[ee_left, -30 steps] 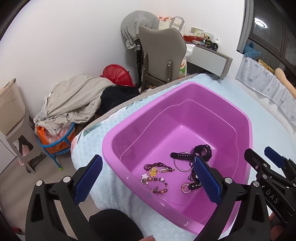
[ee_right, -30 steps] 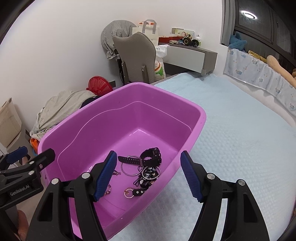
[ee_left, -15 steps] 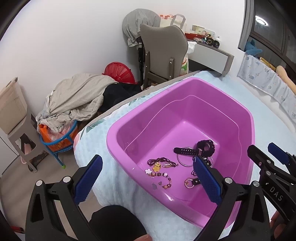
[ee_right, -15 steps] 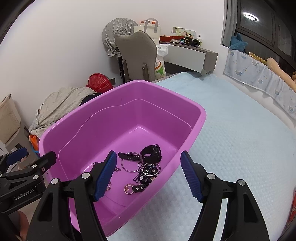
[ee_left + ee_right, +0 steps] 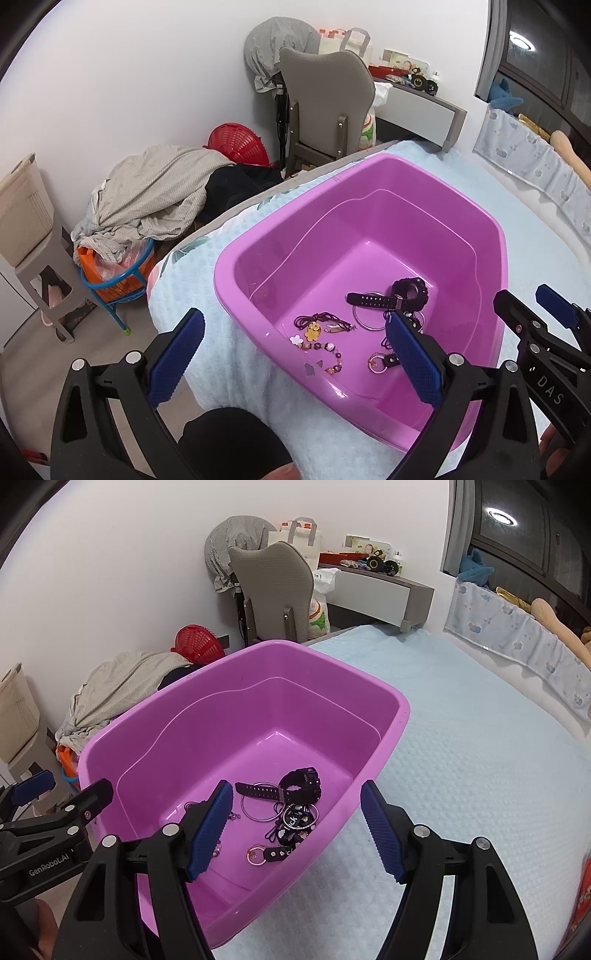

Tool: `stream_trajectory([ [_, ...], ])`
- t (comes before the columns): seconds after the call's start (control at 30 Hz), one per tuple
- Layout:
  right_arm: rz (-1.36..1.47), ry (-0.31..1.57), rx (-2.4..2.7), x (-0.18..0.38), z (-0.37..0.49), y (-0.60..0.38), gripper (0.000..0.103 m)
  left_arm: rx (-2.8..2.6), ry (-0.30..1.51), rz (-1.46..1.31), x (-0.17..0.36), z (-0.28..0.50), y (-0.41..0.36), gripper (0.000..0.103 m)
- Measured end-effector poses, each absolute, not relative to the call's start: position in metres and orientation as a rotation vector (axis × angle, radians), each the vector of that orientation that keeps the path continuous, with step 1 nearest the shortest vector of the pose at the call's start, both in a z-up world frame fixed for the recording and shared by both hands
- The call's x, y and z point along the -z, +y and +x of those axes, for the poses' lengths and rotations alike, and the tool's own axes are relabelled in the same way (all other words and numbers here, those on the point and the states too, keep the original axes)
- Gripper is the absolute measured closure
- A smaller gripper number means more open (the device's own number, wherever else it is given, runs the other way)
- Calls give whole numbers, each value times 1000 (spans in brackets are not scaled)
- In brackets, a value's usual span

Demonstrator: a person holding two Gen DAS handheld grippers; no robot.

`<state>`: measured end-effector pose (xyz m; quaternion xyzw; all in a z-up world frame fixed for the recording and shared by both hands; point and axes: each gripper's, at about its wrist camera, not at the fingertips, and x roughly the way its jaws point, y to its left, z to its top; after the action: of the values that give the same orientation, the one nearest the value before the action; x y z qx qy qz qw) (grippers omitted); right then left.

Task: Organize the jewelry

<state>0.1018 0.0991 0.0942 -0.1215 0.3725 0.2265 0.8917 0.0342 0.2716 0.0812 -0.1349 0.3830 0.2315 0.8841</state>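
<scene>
A purple plastic tub (image 5: 495, 236) (image 5: 400, 716) sits on the light blue bed. On its floor lie a black watch (image 5: 404, 293) (image 5: 295, 784), a thin metal ring (image 5: 258, 808), a beaded bracelet (image 5: 321, 349), a cord necklace with a yellow charm (image 5: 313, 330) and a key ring with a black tab (image 5: 380, 360) (image 5: 267, 854). My left gripper (image 5: 295, 354) is open and empty, above the tub's near left rim. My right gripper (image 5: 297, 830) is open and empty, above the tub's near right side.
The blue quilted bed cover (image 5: 480, 757) stretches right of the tub. Off the bed's left edge stand a grey chair (image 5: 325, 96), a red basket (image 5: 236, 144), a pile of clothes (image 5: 147, 195) and a beige stool (image 5: 33, 243).
Both grippers have drawn back and risen slightly from the tub, so it looks smaller and lower in both views. The jewelry has not moved.
</scene>
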Motion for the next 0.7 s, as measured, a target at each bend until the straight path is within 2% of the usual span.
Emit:
stream_trajectory([
  [0.7,-267,768,-470,-97,97,96,34,-477,798,-268,-85,36,270,6],
])
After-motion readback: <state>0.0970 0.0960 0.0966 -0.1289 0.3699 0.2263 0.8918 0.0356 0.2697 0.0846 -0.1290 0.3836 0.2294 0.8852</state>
